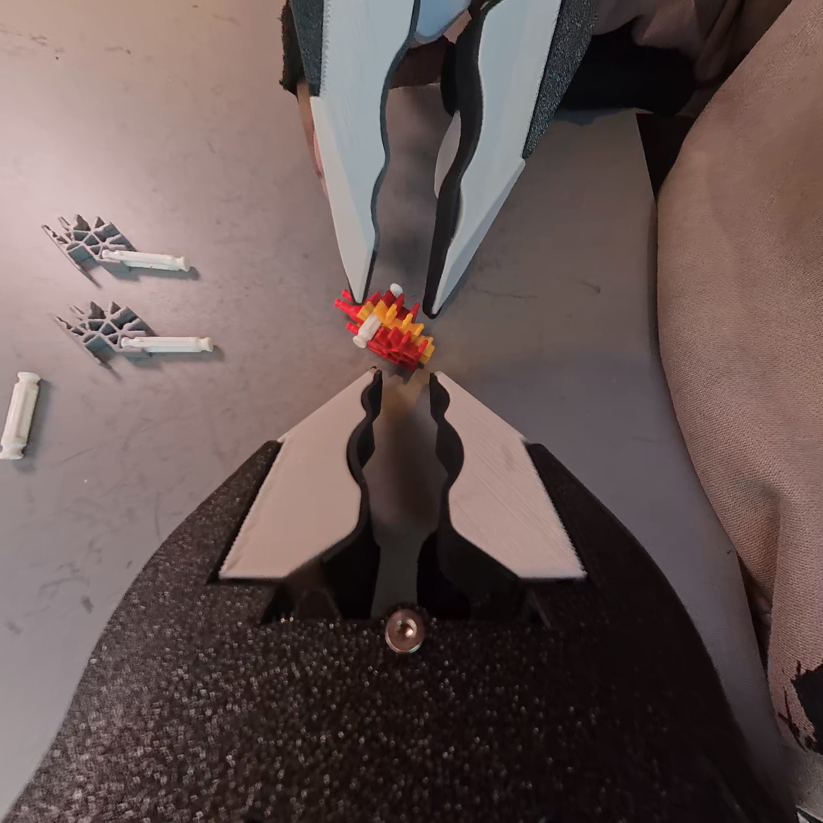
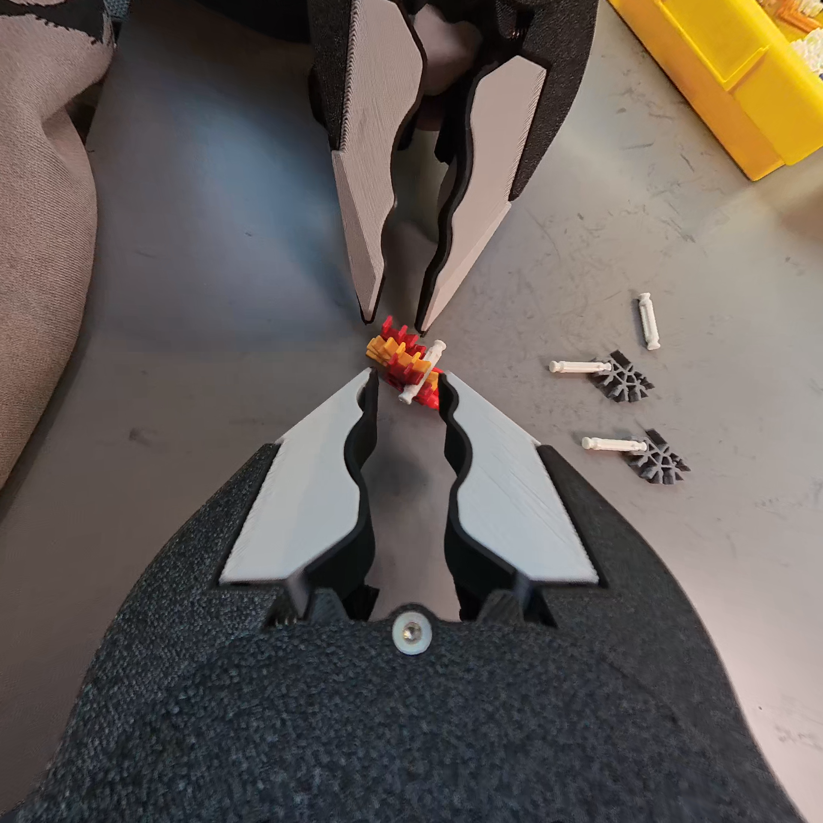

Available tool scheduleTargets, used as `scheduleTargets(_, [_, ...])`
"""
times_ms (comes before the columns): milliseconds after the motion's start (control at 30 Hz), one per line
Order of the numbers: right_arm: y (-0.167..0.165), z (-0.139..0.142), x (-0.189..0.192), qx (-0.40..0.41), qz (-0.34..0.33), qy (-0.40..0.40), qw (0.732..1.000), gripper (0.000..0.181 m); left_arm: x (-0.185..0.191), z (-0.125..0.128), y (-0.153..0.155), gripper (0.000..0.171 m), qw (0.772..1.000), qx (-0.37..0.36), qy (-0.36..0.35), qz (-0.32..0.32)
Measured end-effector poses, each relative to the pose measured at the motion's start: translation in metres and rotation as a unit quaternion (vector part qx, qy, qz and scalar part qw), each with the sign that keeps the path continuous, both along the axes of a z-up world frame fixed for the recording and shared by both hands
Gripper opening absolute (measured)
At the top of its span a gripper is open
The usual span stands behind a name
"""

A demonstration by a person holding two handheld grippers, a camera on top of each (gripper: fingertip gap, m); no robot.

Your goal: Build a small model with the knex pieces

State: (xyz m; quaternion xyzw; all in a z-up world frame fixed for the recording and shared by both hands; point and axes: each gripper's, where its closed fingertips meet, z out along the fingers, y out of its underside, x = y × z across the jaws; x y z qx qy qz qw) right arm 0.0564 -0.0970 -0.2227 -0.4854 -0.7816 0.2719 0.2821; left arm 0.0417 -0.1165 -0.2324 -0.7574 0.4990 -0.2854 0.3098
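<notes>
While both my hand-held grippers gape, left hand-held gripper (image 1: 403, 372) and right hand-held gripper (image 2: 407, 376) flank the red-and-yellow connector cluster (image 1: 387, 329) at twelve o'clock on the tabletop (image 1: 222, 133).

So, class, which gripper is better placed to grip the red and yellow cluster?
Right, probably: the red and yellow cluster sits between the open tips of the right gripper; the left gripper ends just short.

Soft, even indoor light gives both wide-angle views a dull sheen on the table (image 2: 579, 231), faint shadows beside the small parts and darker ones between the fingers, with strong bending at the edges and slight blur up close.
</notes>
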Motion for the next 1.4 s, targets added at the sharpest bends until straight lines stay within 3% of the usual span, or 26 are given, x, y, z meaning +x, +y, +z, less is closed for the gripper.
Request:
scheduleTargets(467, [-0.010,-0.006,-0.005,-0.027,0.029,0.005,0.999,0.022,0.005,0.000,0.004,0.040,0.997,0.064,0.019,-0.023])
scheduleTargets(767, [-0.010,-0.006,-0.006,-0.023,0.031,0.008,0.999,0.023,0.007,-0.001,0.000,0.029,0.993,0.100,0.039,-0.044])
scheduleTargets(1000, [-0.007,0.003,-0.002,-0.027,0.005,-0.012,1.000,0.040,0.004,0.002,0.001,0.029,0.993,0.108,0.038,-0.039])
scheduleTargets(1400, [-0.011,-0.004,0.006,-0.012,-0.033,-0.081,0.996,0.034,0.005,-0.001,0.004,0.029,0.988,0.132,0.076,-0.021])
